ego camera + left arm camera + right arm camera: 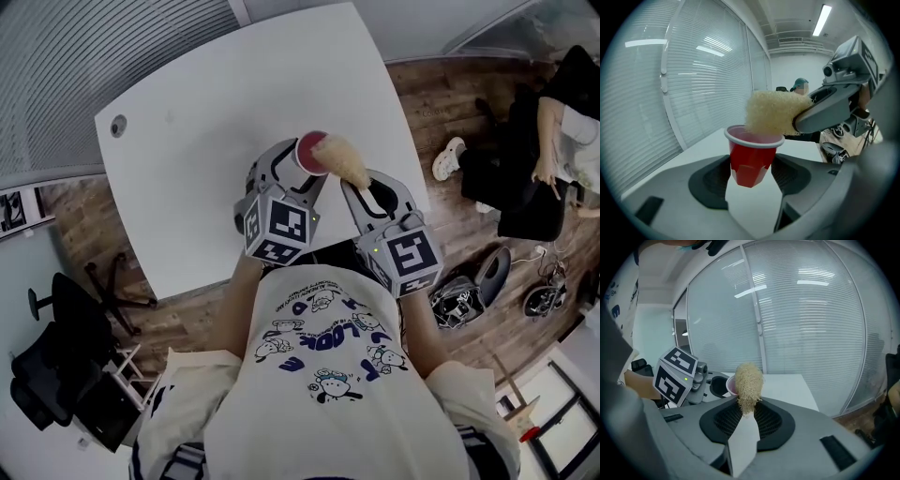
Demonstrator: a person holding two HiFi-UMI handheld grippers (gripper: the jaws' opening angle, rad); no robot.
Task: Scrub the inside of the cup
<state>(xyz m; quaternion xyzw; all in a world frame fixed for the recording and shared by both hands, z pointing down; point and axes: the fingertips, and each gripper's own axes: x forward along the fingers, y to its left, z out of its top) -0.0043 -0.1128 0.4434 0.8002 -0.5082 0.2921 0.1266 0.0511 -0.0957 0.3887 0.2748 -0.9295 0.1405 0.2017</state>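
A small red cup point(751, 159) with a white rim is held upright above the table, my left gripper point(751, 174) shut on its sides. In the head view the red cup point(308, 150) shows in front of my left gripper point(292, 173). A tan loofah scrubber point(748, 383) is pinched between the jaws of my right gripper point(747, 417). The loofah scrubber point(772, 112) rests over the cup's rim at its right side, its end at the mouth. From above, the loofah scrubber point(342, 157) lies across the cup, ahead of my right gripper point(364, 187).
The white table point(216, 112) has a round cable hole point(117, 125) at its far left. A person point(562, 131) sits to the right on the wood floor. Office chairs point(56, 347) stand at the left. Window blinds point(670, 70) run along the table's far side.
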